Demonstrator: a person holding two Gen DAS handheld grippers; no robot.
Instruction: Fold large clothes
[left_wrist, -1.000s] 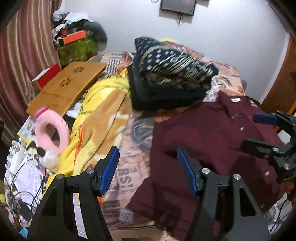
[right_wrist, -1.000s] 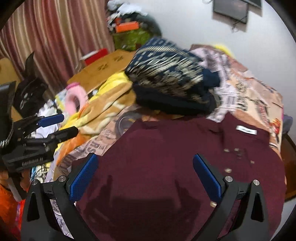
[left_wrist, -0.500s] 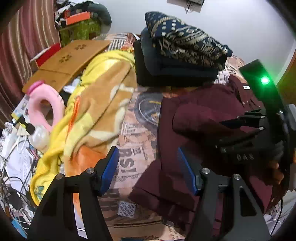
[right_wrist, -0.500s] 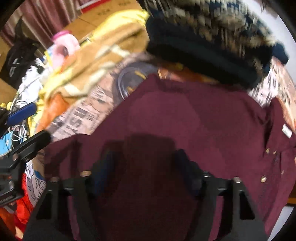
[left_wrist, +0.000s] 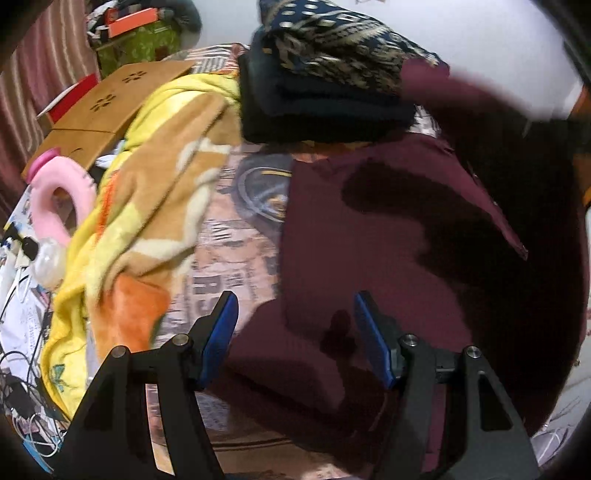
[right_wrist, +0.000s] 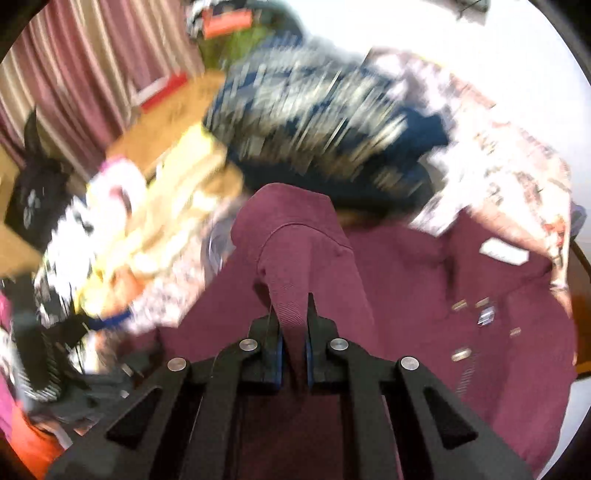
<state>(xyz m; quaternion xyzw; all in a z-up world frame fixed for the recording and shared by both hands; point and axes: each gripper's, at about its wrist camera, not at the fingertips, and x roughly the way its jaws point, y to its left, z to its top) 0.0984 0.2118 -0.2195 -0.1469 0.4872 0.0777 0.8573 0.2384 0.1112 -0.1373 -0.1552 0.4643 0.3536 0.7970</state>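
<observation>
Right gripper (right_wrist: 291, 332) now clamped on maroon shirt (right_wrist: 406, 280)

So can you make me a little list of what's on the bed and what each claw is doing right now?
being folded: maroon shirt, spread on the printed bedsheet
right claw: has just been closing, now shut on a pinched-up fold of the maroon shirt
left claw: open, holding nothing, over the shirt's lower left edge
behind the shirt: stack of folded dark clothes, patterned navy one on top
left of the shirt: yellow and orange blanket
far left: pink ring cushion
picture quality: right wrist view is blurred
</observation>
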